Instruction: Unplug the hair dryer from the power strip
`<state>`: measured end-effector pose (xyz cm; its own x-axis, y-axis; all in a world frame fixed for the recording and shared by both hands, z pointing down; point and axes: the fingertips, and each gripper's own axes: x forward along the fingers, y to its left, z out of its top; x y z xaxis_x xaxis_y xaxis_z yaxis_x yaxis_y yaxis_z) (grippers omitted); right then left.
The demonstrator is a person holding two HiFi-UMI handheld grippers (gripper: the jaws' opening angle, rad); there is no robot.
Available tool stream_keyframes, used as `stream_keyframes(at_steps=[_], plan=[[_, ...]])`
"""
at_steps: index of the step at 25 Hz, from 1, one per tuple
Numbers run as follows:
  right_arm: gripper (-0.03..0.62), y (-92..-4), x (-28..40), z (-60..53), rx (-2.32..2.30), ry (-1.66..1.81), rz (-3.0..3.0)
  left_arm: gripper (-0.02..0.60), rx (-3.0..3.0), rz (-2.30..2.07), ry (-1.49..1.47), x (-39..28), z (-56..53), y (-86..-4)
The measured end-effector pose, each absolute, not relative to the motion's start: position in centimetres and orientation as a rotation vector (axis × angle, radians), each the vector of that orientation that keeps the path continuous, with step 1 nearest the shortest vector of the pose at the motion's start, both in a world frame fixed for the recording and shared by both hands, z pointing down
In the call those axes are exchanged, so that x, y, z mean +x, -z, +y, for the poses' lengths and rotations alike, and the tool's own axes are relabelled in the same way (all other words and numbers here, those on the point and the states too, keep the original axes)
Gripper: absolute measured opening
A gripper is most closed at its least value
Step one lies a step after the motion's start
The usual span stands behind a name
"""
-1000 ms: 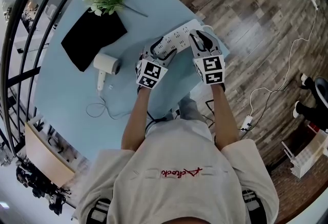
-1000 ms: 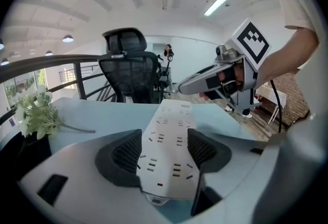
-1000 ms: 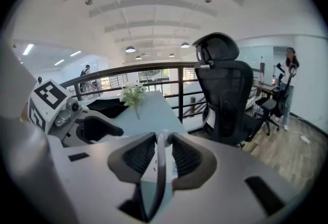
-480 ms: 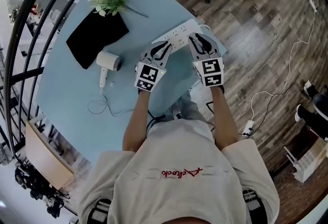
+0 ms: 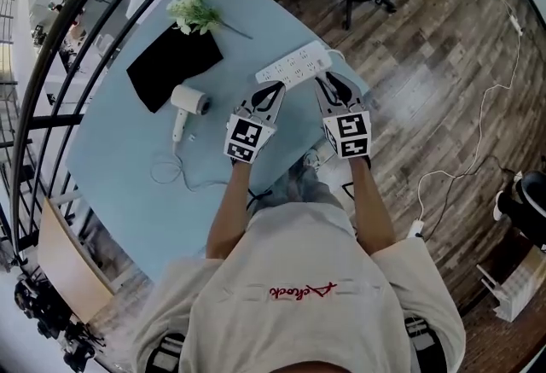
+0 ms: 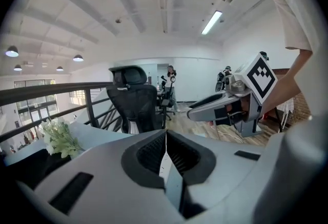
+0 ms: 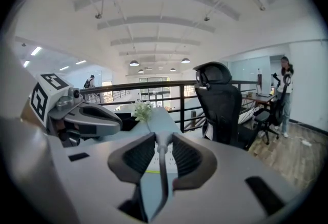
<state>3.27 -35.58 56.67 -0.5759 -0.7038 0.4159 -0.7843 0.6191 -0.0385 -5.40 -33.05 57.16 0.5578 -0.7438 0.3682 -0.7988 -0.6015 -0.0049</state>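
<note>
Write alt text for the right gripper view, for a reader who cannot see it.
The right gripper grips what looks like a thin grey cord above a pale blue table. Beyond: the left gripper at left, its jaws just closed empty, white flowers, a black railing and a black office chair.

From the left gripper [image 5: 273,90], bare table [image 5: 119,192] lay open toward 7 and 8 o'clock, crossed only by a thin cord [image 5: 171,173]. The hair dryer [image 5: 188,100] stood in the way at 9 o'clock, the black mat [image 5: 171,66] and flowers [image 5: 196,14] at 10, the power strip [image 5: 294,67] just beside at 1.
</note>
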Motion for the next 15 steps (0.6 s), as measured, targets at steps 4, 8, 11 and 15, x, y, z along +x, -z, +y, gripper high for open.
stream_keyframes(at_steps=[4, 8, 11, 15], plan=[[0.115, -54.2, 4.0, -34.2, 1.216, -0.283, -2.523, 0.013, 2.646, -1.370, -0.433, -5.2, -31.9, -54.0], [0.115, -51.5, 5.1, -32.7, 1.245, -0.246, -2.566, 0.012, 2.674, -1.423, -0.340, -4.5, -31.0, -50.2], [0.112, -50.3, 5.8, -32.0, 1.280, -0.230, -2.595, 0.012, 2.697, -1.432, -0.329, -3.9, -30.1, -48.9], [0.112, -49.1, 6.1, -31.6, 1.299, -0.214, -2.630, 0.012, 2.708, -1.444, -0.331, -3.5, -29.2, -48.2]])
